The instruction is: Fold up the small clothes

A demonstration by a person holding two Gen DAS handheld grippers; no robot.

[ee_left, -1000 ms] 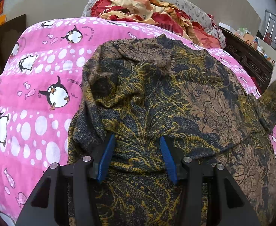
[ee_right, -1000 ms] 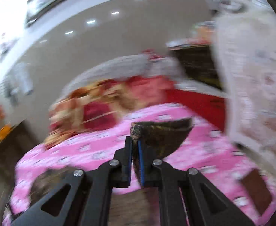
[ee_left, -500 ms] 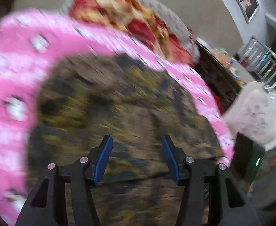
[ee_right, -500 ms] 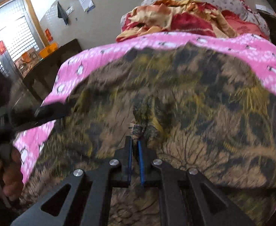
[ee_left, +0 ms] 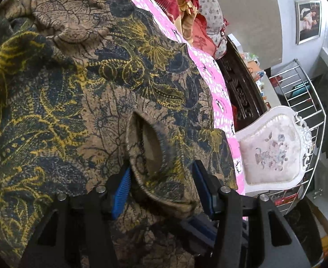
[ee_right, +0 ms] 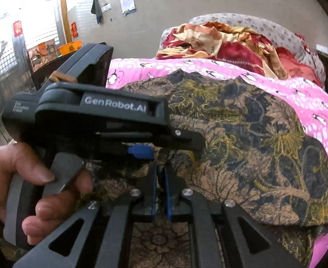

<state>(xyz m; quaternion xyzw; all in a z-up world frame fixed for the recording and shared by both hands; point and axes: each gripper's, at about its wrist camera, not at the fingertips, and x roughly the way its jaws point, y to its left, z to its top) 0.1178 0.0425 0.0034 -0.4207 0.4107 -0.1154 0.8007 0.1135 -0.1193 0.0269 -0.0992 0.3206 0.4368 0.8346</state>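
Left gripper [ee_left: 161, 187]: blue pads apart, straddling a rolled sleeve opening [ee_left: 151, 147] of the shirt [ee_left: 63, 111]. The cuff sits between the fingers; left pad [ee_left: 121, 189] is touching or just beside the fabric, right pad [ee_left: 203, 189] shows a gap. Not clamped.

Right gripper [ee_right: 160, 192]: fingers nearly together with only a thin slit between the blue pads. A bunched fold of the shirt [ee_right: 242, 156] sits right at the tips; it looks pinched there, but the contact itself is partly hidden behind the other tool.

From the right wrist view, the left gripper [ee_right: 139, 151] crosses directly in front, body marked "GenRobot.AI", held by the person's left hand [ee_right: 29, 178] on the trigger grip. Its blue pad sits just above the right gripper's tips, so both tools are close together over the same spot on the cloth.

Shirt: dark brown, navy and yellow floral print, spread over the pink penguin-print blanket [ee_right: 309, 102] on the bed, wrinkled, with one sleeve lying on top of the body panel.

Behind it: a heap of red and cream bedding [ee_right: 231, 40] against a spotted pillow [ee_left: 208, 17]. A white upholstered chair [ee_left: 273, 151] stands beside the bed.
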